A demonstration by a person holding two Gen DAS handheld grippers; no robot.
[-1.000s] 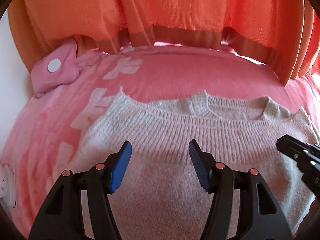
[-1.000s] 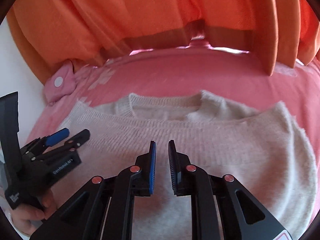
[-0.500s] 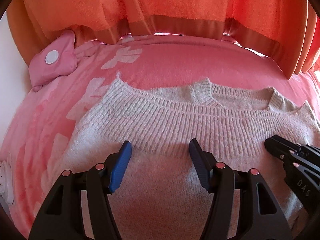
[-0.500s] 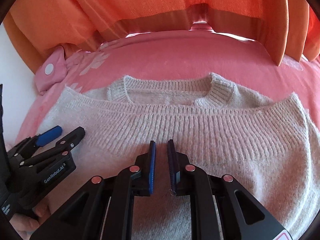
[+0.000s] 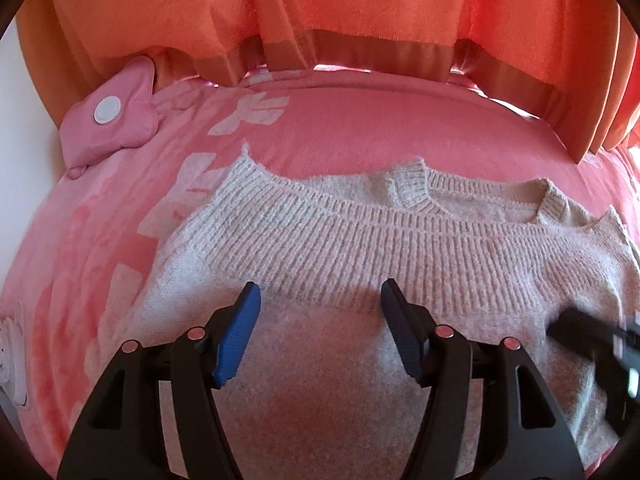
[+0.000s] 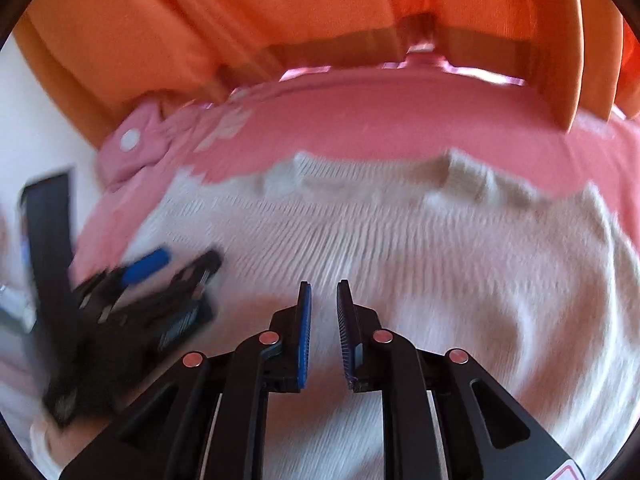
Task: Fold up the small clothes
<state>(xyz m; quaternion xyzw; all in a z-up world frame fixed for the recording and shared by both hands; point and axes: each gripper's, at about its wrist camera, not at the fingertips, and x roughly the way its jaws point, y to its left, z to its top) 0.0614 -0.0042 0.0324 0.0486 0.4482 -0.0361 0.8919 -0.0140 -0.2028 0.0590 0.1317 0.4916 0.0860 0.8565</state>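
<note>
Left wrist view: a cream knitted sweater (image 5: 360, 248) is laid flat on a pink bedspread (image 5: 380, 128), its ribbed neckline turned toward the far edge, where orange curtains (image 5: 320, 20) hang down. A broad strip of bare bedspread is left between the neckline and the curtains, and another along the sweater's left side. A small pink cushion (image 5: 108, 120) is seen at the far left corner of the bedspread, well apart from the sweater. The left gripper (image 5: 320, 332) is held over the sweater's body, its jaws spread and opening, nothing pinched between them. The right gripper (image 6: 324, 332) is held over the sweater's middle, its jaws nearly together with a narrow empty gap.
</note>
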